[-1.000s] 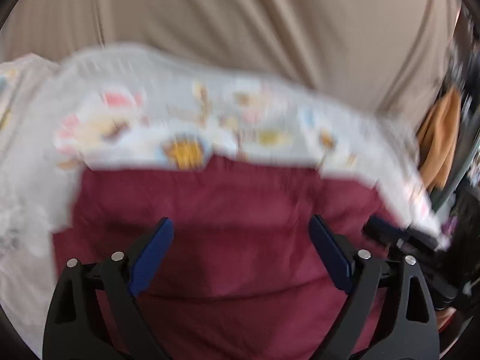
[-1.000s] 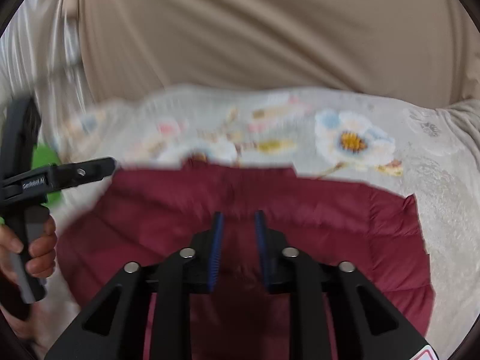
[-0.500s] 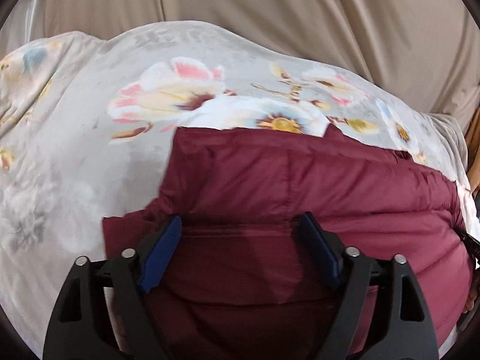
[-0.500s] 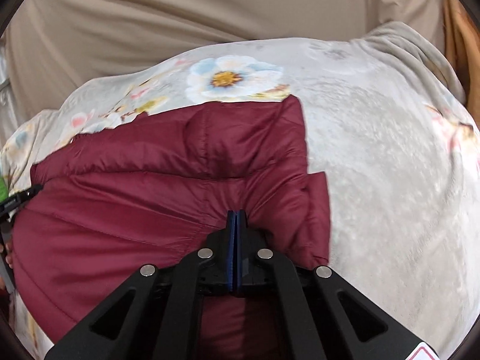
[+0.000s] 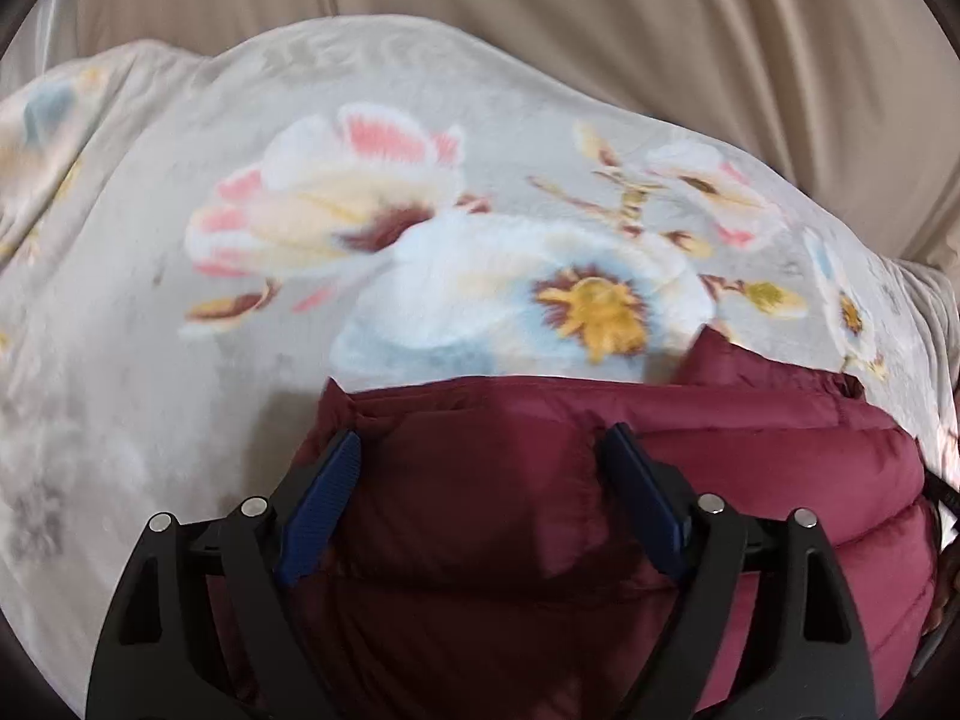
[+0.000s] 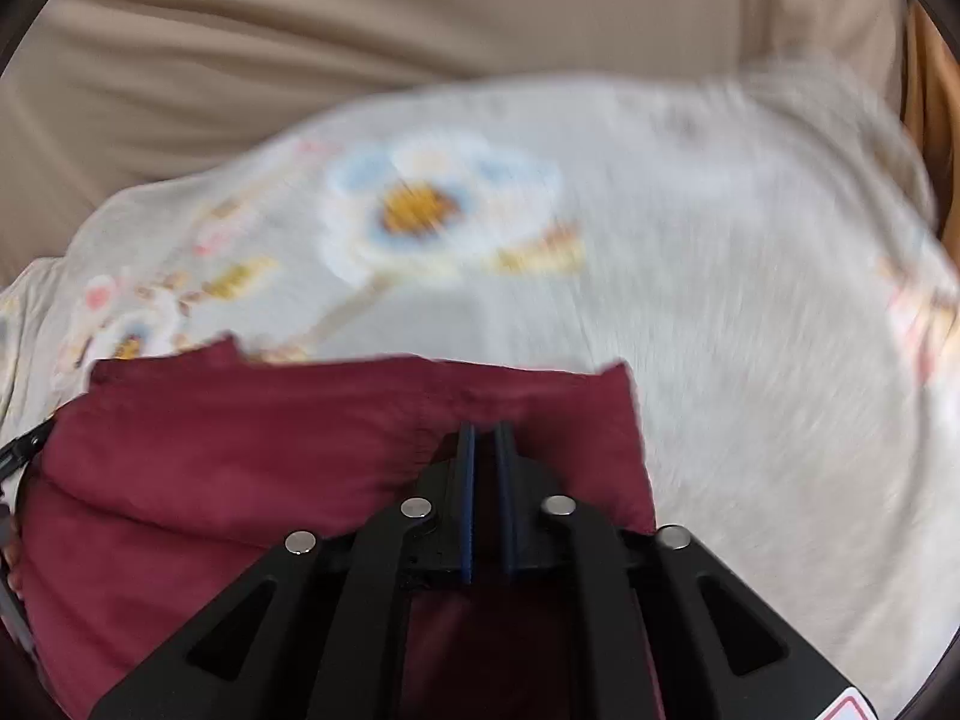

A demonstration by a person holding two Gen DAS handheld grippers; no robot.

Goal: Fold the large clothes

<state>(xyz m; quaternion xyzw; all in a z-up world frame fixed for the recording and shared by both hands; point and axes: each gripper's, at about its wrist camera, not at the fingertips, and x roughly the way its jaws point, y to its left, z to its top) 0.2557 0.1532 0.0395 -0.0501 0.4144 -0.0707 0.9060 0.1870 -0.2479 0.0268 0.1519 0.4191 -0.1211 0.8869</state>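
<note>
Maroon quilted fabric fills the lower half of both wrist views: the padded jacket (image 5: 690,468) lies on a bed covered by a pale floral blanket (image 5: 150,330), with a beige curtain (image 5: 600,18) hanging behind the bed's far edge. A second ago both tools were looking across the jacket's middle; since then each has swung out toward its own end of the garment and dropped closer to it. The right gripper (image 6: 485,450), narrow a second ago, has pinched shut on the jacket's near right part, close to the blanket's bare right side; a pucker of cloth gathers at its tips, and in the blurred frame a thin gap shows between the blue pads. The left gripper (image 5: 480,468) straddles a puffy fold near the jacket's left end, its fingers wide and opening a little more, the pads not pressing on the fabric. Judging from this, one side is secured while the other is not yet gripped, so the fold probably cannot be lifted evenly until the left closes.
</note>
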